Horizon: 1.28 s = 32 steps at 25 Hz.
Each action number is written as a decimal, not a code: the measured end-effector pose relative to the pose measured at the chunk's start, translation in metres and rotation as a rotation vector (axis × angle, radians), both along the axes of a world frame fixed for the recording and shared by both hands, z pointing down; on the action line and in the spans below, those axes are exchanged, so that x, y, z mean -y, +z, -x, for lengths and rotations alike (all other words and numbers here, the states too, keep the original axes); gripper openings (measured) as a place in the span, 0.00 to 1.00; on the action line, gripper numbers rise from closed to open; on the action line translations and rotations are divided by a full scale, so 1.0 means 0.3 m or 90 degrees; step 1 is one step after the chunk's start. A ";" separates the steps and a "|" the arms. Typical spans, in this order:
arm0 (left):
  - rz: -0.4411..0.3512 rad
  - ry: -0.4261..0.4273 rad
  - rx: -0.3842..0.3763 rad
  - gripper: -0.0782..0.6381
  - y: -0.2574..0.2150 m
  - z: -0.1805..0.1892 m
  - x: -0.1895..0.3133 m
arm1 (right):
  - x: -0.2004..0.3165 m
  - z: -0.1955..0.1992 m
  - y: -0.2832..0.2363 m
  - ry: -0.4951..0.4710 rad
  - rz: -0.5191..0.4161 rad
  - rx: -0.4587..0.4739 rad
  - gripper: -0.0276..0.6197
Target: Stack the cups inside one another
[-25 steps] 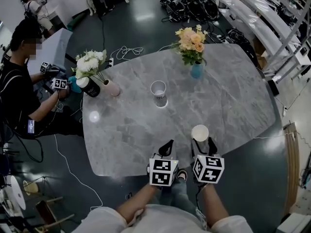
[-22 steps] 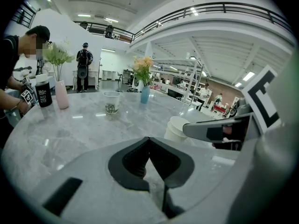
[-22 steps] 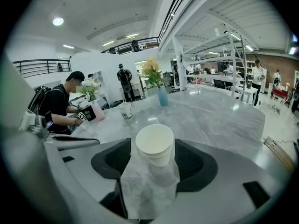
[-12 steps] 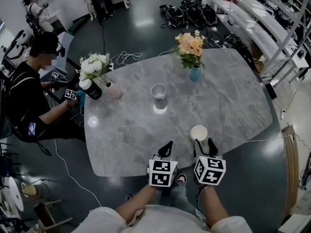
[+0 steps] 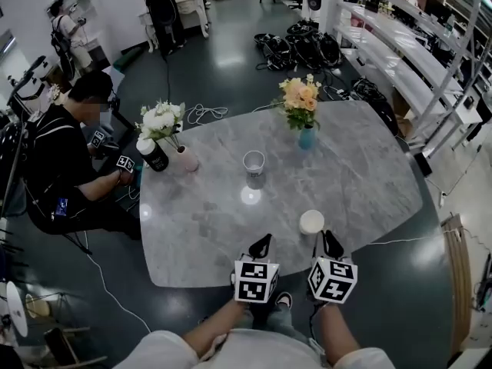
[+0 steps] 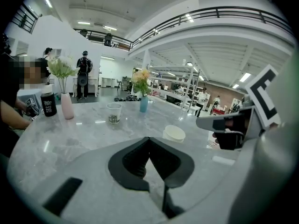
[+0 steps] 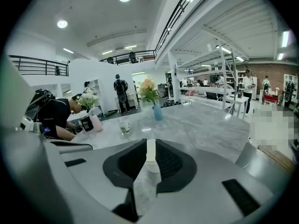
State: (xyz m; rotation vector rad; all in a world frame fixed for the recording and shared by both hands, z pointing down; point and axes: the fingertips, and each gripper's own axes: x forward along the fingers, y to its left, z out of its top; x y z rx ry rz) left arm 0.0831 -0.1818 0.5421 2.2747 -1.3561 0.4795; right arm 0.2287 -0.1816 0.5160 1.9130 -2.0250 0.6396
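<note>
Head view: a grey marble worktop with a white cup at its near edge and a printed cup farther off, mid-worktop

Left gripper view: the left tongs are pinched together, empty

Right gripper view: the right tongs have just narrowed onto the white cup's wall

Two cups, printed cup, plain cup; two grippers, left gripper, right gripper; two vases, blue vase, pink vase; one bottle; one table; one seated person

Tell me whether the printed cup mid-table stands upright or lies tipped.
Upright: printed cup stands on its base, open mouth facing up.
</note>
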 end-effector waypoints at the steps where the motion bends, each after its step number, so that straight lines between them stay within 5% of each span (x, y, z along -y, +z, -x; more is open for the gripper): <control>1: -0.004 0.000 -0.002 0.10 -0.013 0.001 -0.003 | -0.009 -0.002 -0.009 0.003 -0.001 0.001 0.12; 15: -0.082 0.001 -0.028 0.10 -0.179 -0.002 -0.002 | -0.035 0.032 -0.130 -0.012 -0.046 0.010 0.07; 32: -0.074 -0.012 -0.024 0.10 -0.180 0.033 -0.034 | -0.061 0.049 -0.107 -0.017 -0.030 0.026 0.07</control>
